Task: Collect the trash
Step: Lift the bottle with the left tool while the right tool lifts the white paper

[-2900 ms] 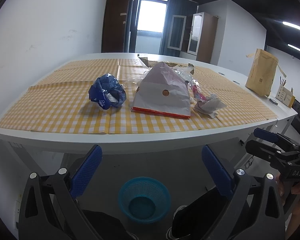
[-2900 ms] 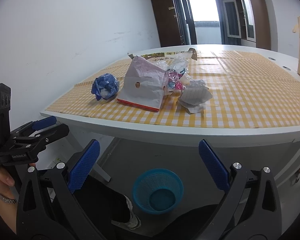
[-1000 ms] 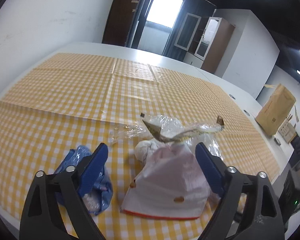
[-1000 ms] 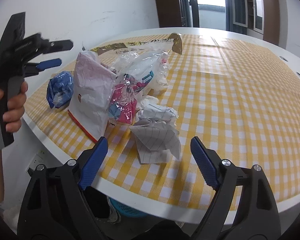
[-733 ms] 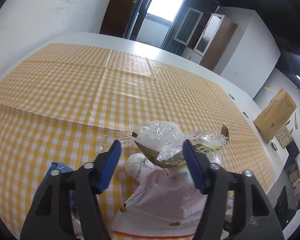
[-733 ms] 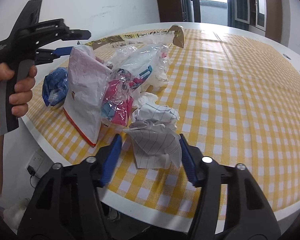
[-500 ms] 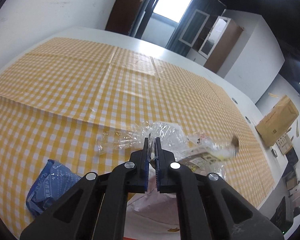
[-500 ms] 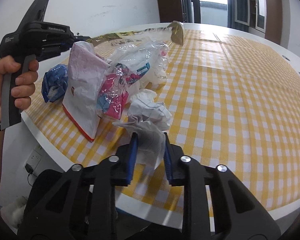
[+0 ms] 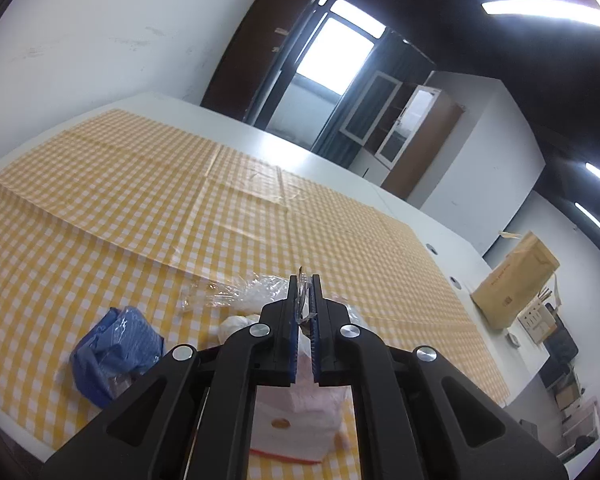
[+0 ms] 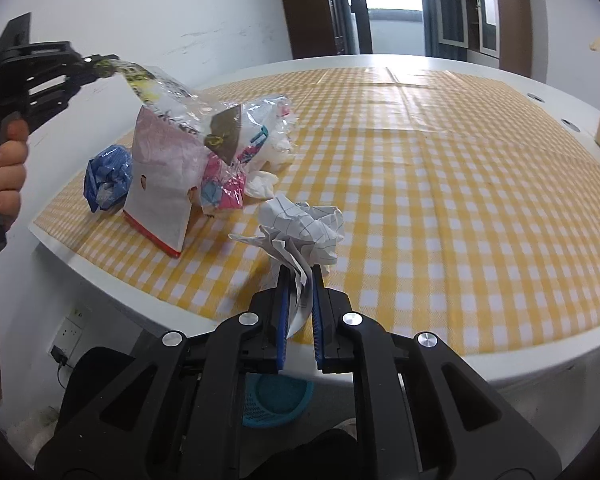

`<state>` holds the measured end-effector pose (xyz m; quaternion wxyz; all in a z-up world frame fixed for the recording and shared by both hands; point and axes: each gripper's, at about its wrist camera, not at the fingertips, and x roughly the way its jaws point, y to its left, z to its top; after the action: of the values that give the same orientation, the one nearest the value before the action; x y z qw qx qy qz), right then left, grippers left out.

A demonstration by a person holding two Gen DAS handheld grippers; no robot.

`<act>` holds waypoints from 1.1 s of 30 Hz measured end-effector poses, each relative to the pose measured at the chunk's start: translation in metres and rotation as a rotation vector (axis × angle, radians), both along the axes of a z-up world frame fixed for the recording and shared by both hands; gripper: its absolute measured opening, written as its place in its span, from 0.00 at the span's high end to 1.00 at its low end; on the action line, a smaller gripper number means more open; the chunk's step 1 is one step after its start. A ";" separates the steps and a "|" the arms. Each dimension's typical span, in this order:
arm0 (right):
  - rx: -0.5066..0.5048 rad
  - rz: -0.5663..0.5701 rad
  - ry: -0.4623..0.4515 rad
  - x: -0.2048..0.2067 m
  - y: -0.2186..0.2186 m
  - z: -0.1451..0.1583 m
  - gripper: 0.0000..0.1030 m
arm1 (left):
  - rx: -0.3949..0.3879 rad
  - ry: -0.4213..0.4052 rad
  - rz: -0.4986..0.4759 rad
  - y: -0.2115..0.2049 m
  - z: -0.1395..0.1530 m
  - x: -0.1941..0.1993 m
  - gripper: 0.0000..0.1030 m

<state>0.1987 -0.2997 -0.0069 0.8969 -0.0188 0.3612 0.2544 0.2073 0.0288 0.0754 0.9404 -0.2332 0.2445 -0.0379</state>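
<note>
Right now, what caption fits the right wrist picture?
Right gripper closing on crumpled paper; left gripper lifts a clear wrapper.

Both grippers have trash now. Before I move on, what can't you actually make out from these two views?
- Blue basket, right wrist view: mostly hidden by the right gripper; its contents cannot be seen.
- White paper bag, left wrist view: top covered by the left gripper.
- Printing on the clear wrapper: too small and blurred to read.
- Crumpled paper: its pinched part sits hidden between the right gripper's closing jaws.
</note>
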 end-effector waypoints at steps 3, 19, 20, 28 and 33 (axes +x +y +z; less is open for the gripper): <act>0.018 -0.009 -0.007 -0.012 -0.005 0.005 0.91 | 0.025 -0.025 -0.020 -0.007 0.007 -0.022 0.96; 0.078 0.037 -0.079 -0.098 0.007 0.033 0.91 | 0.202 -0.129 0.037 -0.014 0.005 -0.163 0.96; 0.082 0.043 -0.078 -0.104 0.010 0.034 0.91 | 0.214 -0.129 0.043 -0.013 0.003 -0.169 0.96; 0.064 0.083 -0.052 -0.137 0.037 0.022 0.91 | 0.244 -0.094 0.027 -0.003 -0.023 -0.209 0.96; 0.047 0.103 -0.031 -0.151 0.048 0.006 0.91 | 0.283 -0.070 0.033 -0.004 -0.046 -0.221 0.96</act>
<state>0.0476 -0.2520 -0.0013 0.8883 -0.0202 0.3400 0.3082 -0.0141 0.0252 0.0298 0.9724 -0.1007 0.2105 0.0043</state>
